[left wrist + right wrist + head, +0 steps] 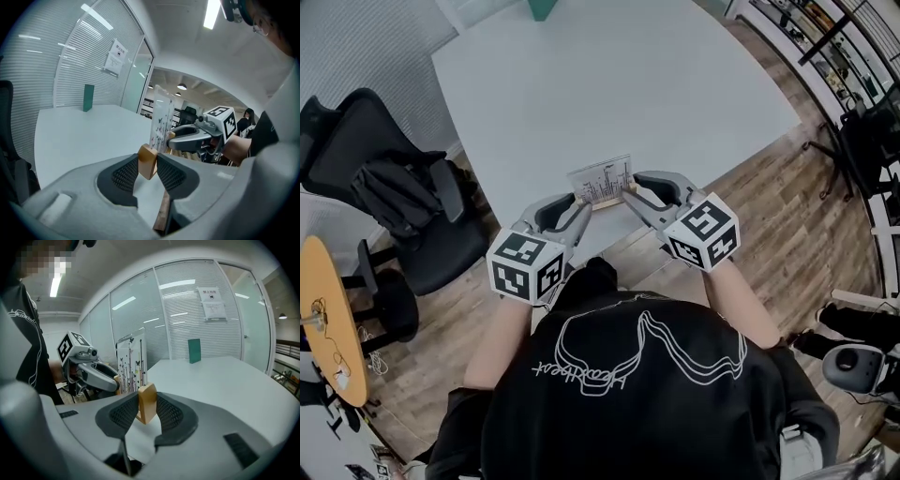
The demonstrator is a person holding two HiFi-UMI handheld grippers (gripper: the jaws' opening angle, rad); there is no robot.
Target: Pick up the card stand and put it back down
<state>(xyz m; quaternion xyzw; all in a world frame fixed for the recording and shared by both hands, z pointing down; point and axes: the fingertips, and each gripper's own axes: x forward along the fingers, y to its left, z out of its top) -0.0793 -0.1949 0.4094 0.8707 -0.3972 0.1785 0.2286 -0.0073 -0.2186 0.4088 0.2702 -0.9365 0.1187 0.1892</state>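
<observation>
The card stand (601, 182) is a clear printed card upright in a light wooden base, at the near edge of the white table (609, 84). My left gripper (578, 201) is shut on the base's left end and my right gripper (627, 192) on its right end. In the left gripper view the wooden end (147, 161) is pinched between the dark pads, and the card (161, 119) rises behind it. The right gripper view shows the other wooden end (146, 401) clamped the same way. I cannot tell whether the base touches the table.
A green box (542, 7) stands at the table's far edge. A black office chair (403, 202) and a round yellow table (333, 319) are on the left. Shelving (825, 47) lines the far right, over wood flooring.
</observation>
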